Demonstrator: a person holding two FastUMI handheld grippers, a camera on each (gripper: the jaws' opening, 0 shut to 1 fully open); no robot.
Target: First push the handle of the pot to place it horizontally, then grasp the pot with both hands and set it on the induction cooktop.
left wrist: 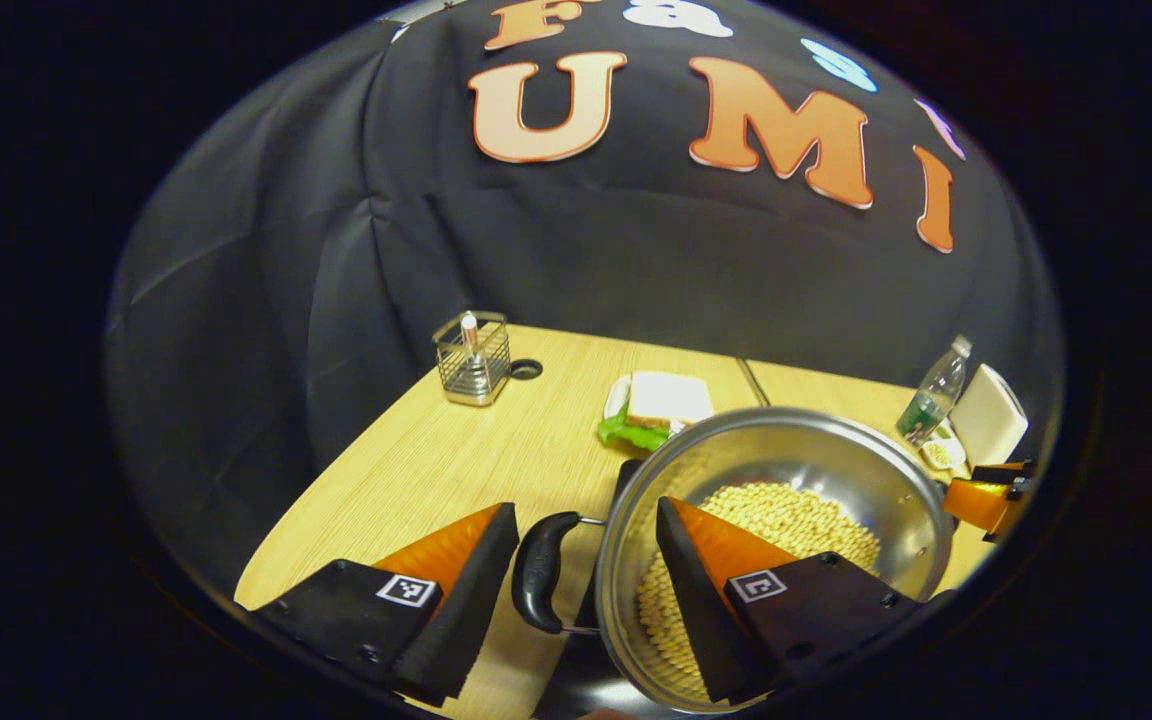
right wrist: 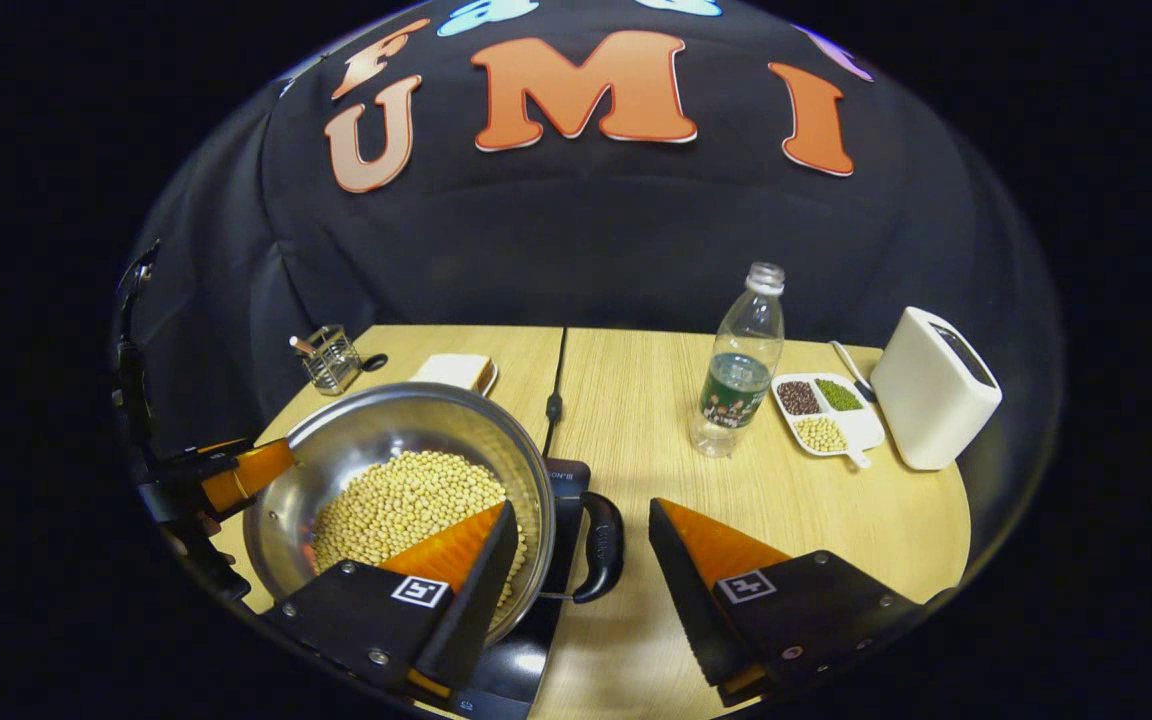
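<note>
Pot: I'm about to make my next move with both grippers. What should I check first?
1. Left gripper astride the left handle, one finger inside the pot, one outside, not pressing: ok.
2. Right gripper astride the right handle in the same way, open: ok.
3. Pot over the induction cooktop: ok. Whether it rests fully on it: cannot tell.
4. Soybeans all inside the pot, none seen on the table: ok.
5. Bottle standing well apart from the right gripper's fingers: ok.
</note>
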